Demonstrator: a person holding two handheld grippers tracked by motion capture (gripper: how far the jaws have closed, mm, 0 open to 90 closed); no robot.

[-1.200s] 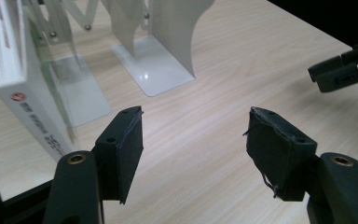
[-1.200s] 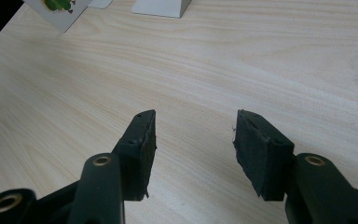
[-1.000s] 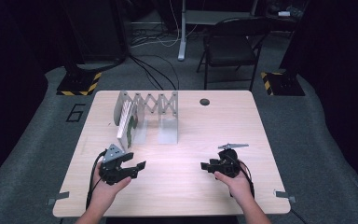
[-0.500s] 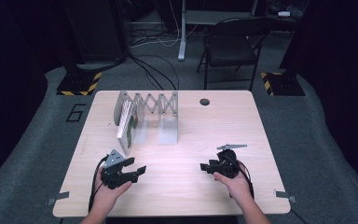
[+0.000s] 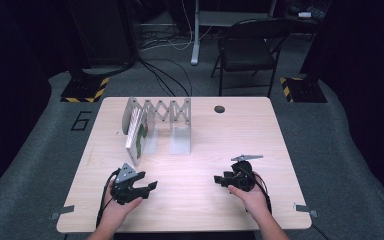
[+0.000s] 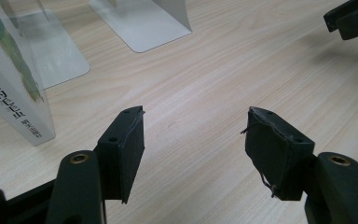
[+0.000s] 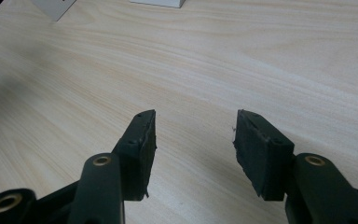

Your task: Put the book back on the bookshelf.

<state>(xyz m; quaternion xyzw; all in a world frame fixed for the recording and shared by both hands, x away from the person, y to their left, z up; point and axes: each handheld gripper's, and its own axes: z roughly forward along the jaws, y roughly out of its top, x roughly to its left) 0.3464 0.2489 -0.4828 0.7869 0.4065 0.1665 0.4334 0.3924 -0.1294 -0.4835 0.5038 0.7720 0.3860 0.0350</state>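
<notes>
- The book (image 5: 136, 134) is the thing nearest the grippers: white, green on the cover, standing upright at the left end of the grey accordion book rack (image 5: 166, 112), up around 11 o'clock on the table (image 5: 205, 200). In the left gripper view the book (image 6: 14, 88) sits at about 10 o'clock from the jaws, spine lettering showing, nothing touching it.
- It leans against the rack's left plate, and its foot rests on that plate's flat base (image 6: 51, 51). The rack's right plate (image 5: 180, 142) stands apart from it, at 3 o'clock from the book.
- Left gripper (image 5: 147, 186) is low over the table at 7 o'clock, well short of the book, in the person's left hand (image 5: 120, 207). Jaws are spread with bare wood between them, so released, holding nothing.
- Right gripper (image 5: 220, 179) is at roughly 5 o'clock on the table, held by the right hand (image 5: 250, 195), pointing toward the left one. Its own view shows the pads (image 7: 265, 154) apart with only tabletop in the gap: released too.
- Further out: a small dark round grommet (image 5: 219, 108) near the far edge at 1 o'clock, and a black folding chair (image 5: 250, 47) beyond the table at 12 o'clock.
</notes>
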